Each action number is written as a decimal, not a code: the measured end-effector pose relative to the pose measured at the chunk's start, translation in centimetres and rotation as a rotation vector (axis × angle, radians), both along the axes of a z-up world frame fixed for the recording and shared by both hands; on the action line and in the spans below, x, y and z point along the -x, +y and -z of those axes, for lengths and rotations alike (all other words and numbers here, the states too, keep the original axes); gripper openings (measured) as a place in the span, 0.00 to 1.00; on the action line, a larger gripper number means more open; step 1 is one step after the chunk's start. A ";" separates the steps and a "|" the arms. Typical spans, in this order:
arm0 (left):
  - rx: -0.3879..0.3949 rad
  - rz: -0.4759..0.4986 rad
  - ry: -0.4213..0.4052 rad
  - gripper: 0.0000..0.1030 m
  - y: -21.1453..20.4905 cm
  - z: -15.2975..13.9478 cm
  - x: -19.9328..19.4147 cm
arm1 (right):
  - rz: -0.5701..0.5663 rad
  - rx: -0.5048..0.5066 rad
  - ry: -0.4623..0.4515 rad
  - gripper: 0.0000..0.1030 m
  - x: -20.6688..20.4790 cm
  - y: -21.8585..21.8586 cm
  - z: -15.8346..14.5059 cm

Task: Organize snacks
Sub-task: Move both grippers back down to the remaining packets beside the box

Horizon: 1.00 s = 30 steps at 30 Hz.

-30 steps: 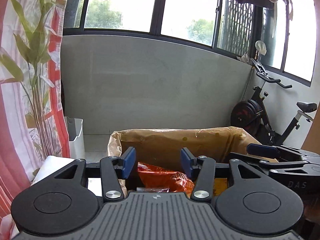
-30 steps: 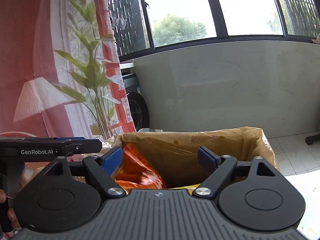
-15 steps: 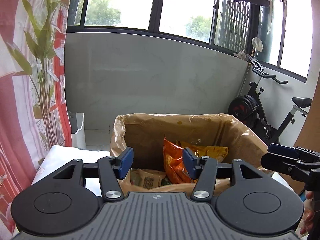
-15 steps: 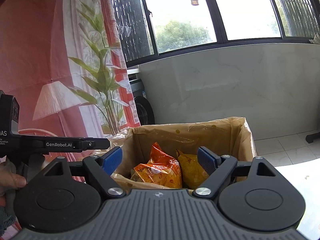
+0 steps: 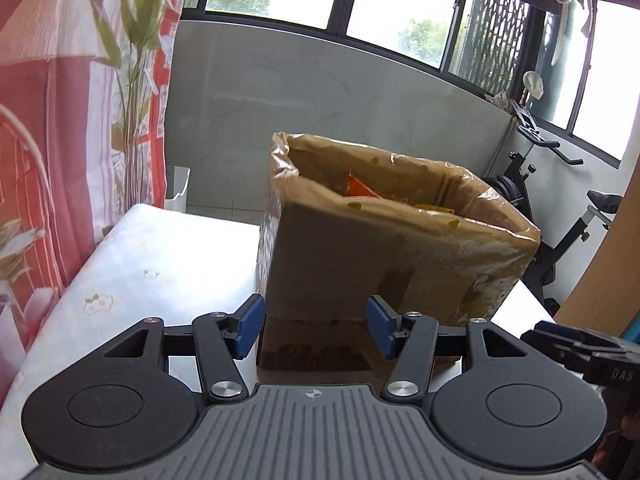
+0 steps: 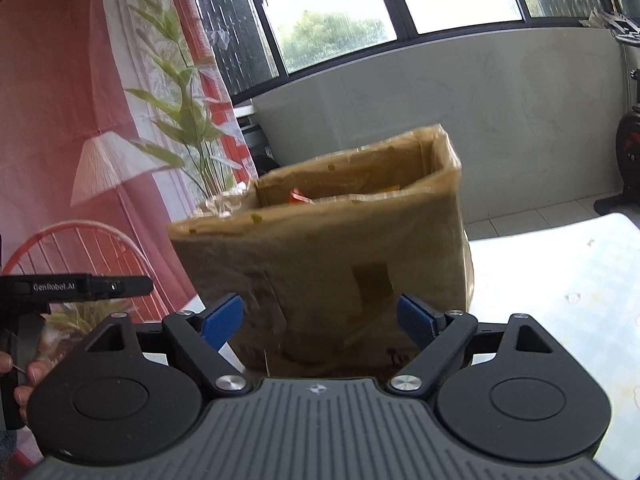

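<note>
The cardboard box (image 5: pixel 360 256) was brown, lined with translucent tan plastic. An orange snack packet (image 5: pixel 357 188) showed inside. The tablecloth (image 5: pixel 160 248) was white with small floral prints; the curtain (image 5: pixel 60 120) was red and white.

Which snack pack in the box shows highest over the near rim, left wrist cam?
The orange-red pack, toward the left end of the box; the yellow pack to its right barely clears the rim.
</note>
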<state>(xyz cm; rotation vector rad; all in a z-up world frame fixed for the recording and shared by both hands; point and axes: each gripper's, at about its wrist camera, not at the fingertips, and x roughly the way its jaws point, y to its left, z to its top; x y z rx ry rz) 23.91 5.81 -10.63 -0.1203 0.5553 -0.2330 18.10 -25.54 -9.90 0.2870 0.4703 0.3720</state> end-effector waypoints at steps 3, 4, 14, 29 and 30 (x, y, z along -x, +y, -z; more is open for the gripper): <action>0.015 -0.013 0.038 0.60 0.3 1.6 0.5 | -0.011 0.053 0.062 0.87 1.2 0.5 2.1; 0.008 -0.013 0.049 0.60 0.2 2.1 0.6 | -0.019 0.069 0.078 0.87 1.5 0.7 2.8; -0.050 0.009 0.111 0.60 -1.4 6.1 2.1 | -0.074 0.145 0.222 0.89 2.5 1.8 5.8; -0.054 0.026 0.150 0.60 -2.2 7.5 2.8 | -0.175 0.285 0.359 0.90 3.8 3.3 7.2; -0.053 0.026 0.151 0.60 -2.2 7.5 2.8 | -0.183 0.304 0.367 0.90 4.0 3.4 7.3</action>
